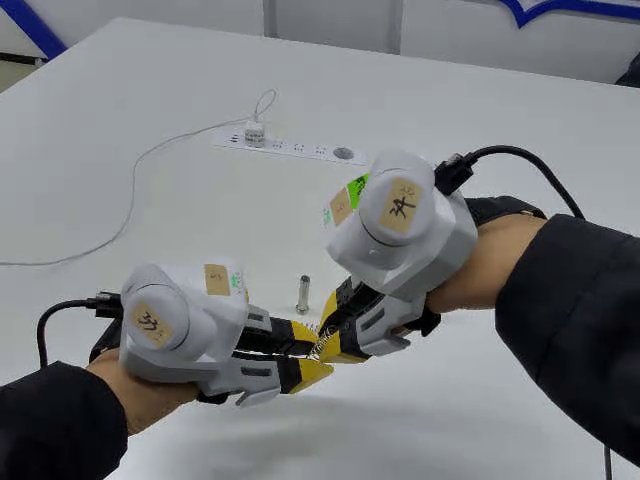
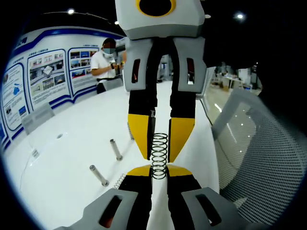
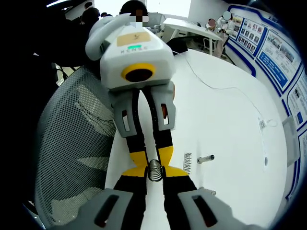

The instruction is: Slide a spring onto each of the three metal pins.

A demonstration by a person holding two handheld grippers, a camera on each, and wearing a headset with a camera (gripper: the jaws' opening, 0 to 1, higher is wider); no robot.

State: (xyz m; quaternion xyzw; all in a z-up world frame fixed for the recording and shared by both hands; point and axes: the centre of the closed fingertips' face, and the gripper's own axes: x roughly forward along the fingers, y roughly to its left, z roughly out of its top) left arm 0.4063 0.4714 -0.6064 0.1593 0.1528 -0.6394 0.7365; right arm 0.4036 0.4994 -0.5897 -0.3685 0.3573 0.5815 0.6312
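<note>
Near the table's (image 1: 430, 435) near edge, the spring (image 2: 159, 155) is pinched by the left gripper (image 2: 159, 171), axis lying flat. The right gripper (image 3: 154, 173) is set around its far end, grip unclear. A pin (image 1: 303, 294) is stood upright just beyond.

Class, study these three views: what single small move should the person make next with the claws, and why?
Probably ease the left claw open a little, leaving the coiled metal spring to the right claw. Both claws' yellow tips meet on it, but the right claw's tips flank most of its coils, while the short grey metal pins sit bare on the white table.
</note>
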